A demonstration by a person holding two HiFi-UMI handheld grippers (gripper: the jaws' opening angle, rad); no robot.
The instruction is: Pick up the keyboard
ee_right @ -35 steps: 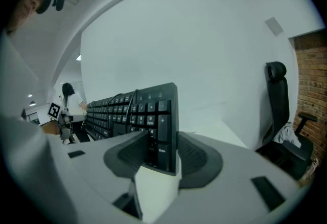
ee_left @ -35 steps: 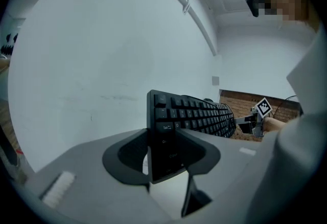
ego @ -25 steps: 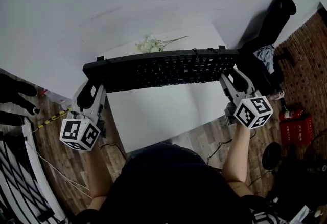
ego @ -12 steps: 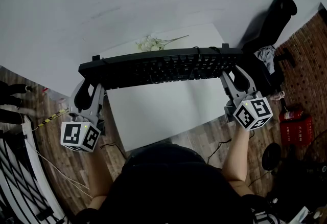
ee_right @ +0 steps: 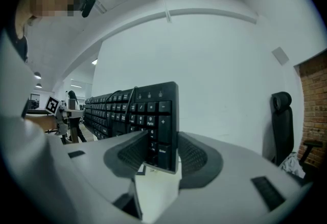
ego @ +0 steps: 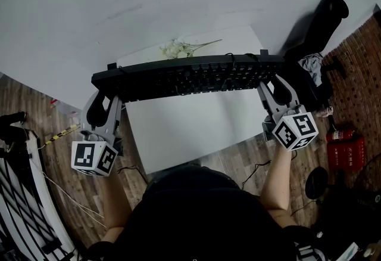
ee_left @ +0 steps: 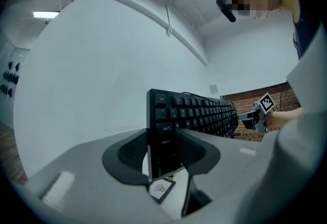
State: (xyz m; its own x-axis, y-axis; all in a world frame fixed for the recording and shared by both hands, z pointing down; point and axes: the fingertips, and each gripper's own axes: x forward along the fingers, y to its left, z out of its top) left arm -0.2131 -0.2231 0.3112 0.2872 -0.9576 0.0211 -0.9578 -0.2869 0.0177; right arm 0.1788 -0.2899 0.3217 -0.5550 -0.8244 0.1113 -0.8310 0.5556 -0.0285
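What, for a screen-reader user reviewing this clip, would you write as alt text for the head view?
A black keyboard is held up over a white table, its left end clamped in the left gripper and its right end in the right gripper, seen from above. White flowers lie on the table beyond it.

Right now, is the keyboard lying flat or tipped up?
Tipped up: the keyboard is on edge, keys facing the person, ends clamped by left gripper and right gripper.

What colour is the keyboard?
The keyboard is black, keys and casing alike, with pale legends; it shows best in the left gripper view.
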